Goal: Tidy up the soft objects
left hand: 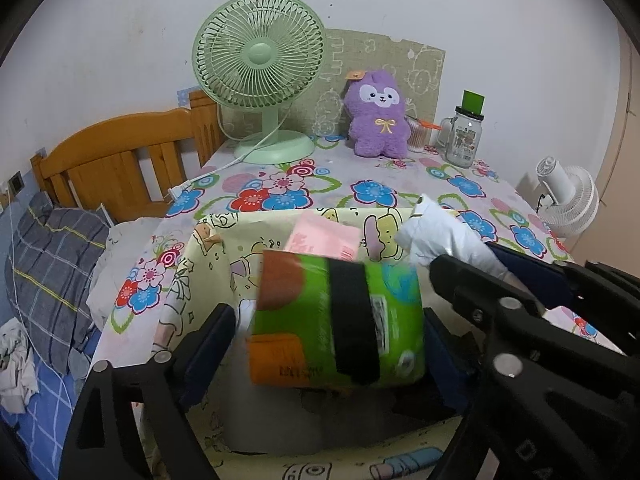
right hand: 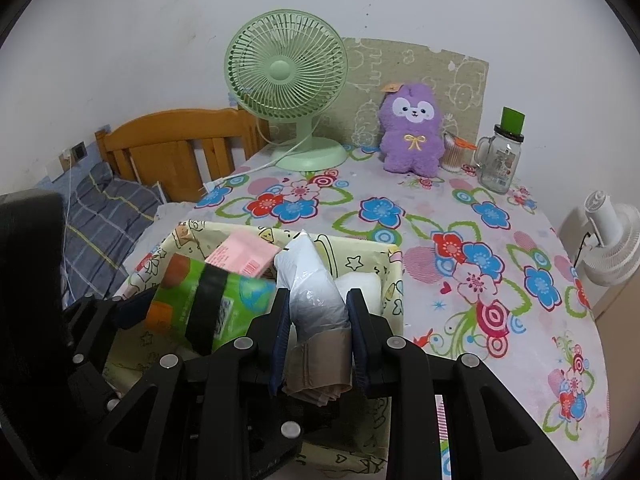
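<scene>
Your left gripper (left hand: 328, 320) stands with its tongs apart; the green tissue pack (left hand: 340, 320) lies between them, lower centre of the frame, over the yellow fabric bin (left hand: 224, 232), and the pads appear clear of its ends, though blur makes this uncertain. Your right gripper (right hand: 318, 336) is clamped on the plastic-wrapped bundle (right hand: 312, 292), lower centre of its frame, above the same bin. A pink packet (right hand: 244, 256) already rests inside, behind the green pack.

Handling: treat both items as light and compressible. The film wrap looks slick, so take hold across the short ends of the green pack and squeeze gently. Grip the bundle at its thicker beige base, not the loose white top.

Writing: the green pack carries a barcode label and small print, too blurred to read
</scene>
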